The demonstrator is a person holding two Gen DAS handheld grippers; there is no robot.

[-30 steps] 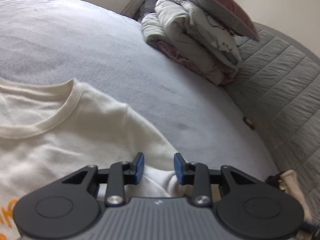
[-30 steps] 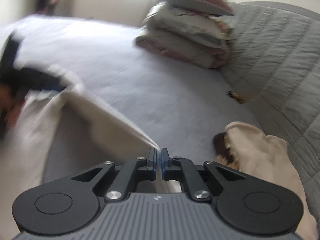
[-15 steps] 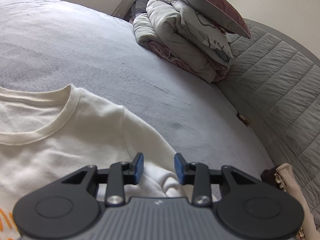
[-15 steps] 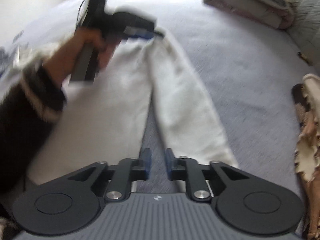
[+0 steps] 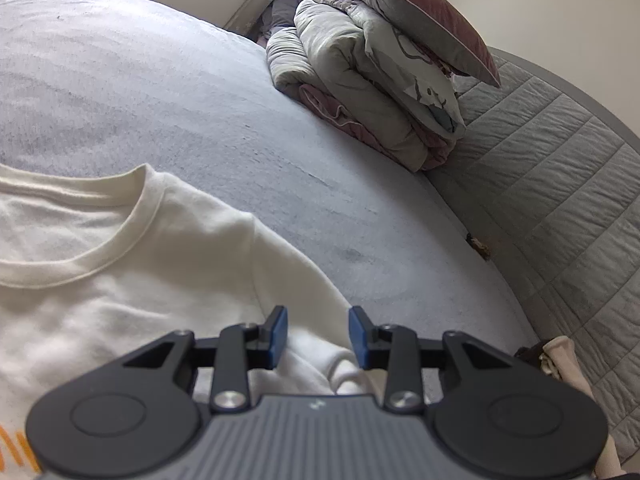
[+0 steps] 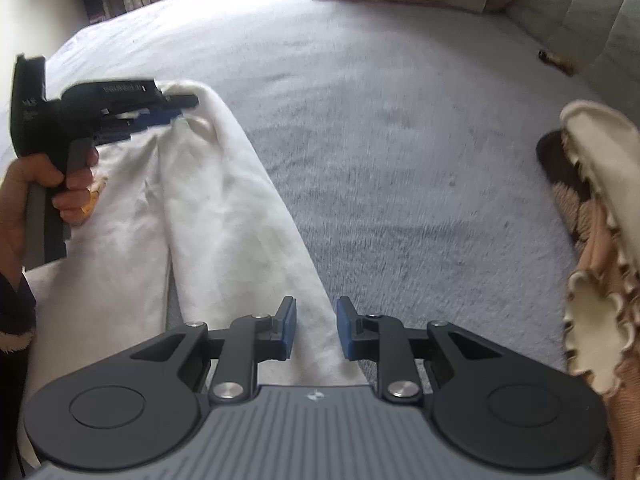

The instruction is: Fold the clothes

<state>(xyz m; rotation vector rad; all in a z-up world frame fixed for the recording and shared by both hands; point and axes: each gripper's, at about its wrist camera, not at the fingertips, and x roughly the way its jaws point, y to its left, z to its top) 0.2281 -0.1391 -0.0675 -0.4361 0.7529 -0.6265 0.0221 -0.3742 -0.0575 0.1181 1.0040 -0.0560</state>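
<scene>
Lying flat on fuzzy grey bedding (image 6: 400, 140), cream knit sweatshirt (image 5: 140, 280).

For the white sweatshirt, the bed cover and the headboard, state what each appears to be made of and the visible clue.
White sweatshirt: soft knit, probably cotton fleece; ribbed collar, matte, soft folds.
Bed cover: short-pile plush fabric, likely; brushed streaks show in the nap.
Headboard: padded grey textile; stitched quilted panels, slight wrinkles.

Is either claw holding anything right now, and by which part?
Right claw: nothing; its jaws stand apart above the sweatshirt sleeve. Left claw: bunched shoulder fabric lies between its jaws, but whether they grip it cannot be told.
</scene>
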